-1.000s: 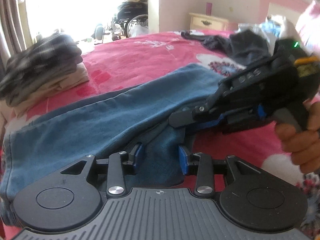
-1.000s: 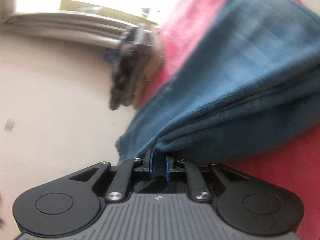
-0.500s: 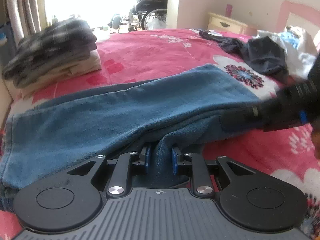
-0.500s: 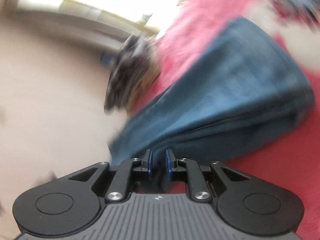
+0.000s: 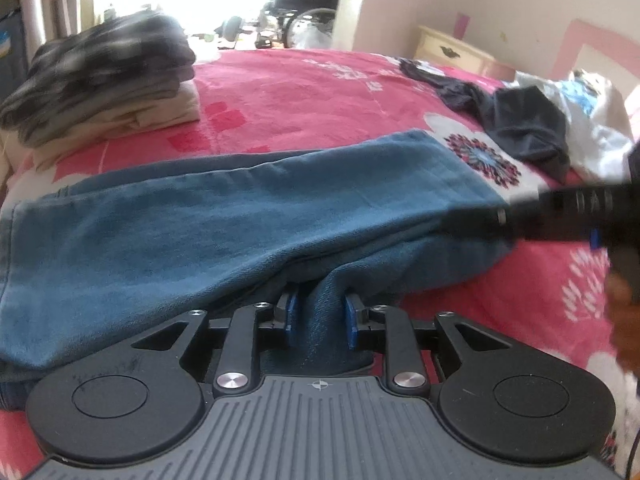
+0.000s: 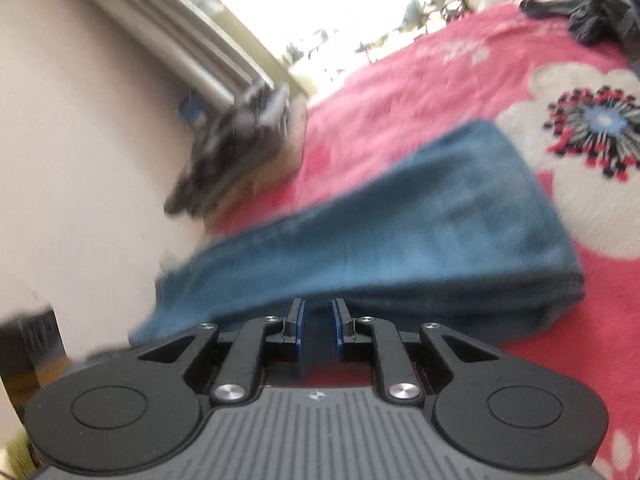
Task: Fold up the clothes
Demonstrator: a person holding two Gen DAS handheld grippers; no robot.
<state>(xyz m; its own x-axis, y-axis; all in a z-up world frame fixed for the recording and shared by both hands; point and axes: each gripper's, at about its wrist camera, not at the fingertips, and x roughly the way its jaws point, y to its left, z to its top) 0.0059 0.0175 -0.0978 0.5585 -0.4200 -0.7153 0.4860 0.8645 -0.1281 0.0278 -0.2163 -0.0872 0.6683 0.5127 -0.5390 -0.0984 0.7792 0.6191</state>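
The jeans [image 5: 248, 236] lie long-axis left to right across the pink bed [image 5: 304, 92], their near edge bunched between the left gripper's [image 5: 318, 316] just-reopened jaws and pinched farther right by the right gripper [image 6: 318, 322].

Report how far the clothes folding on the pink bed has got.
Done: a folded stack, grey plaid garment over beige ones, sits at the far corner of the pink floral bedspread. In hand: the blue denim jeans lie doubled lengthwise; the left gripper has a bunch of denim between its jaws, which have just been opening, and the right gripper pinches the near edge. Left: a dark crumpled garment and white clothing unfolded.
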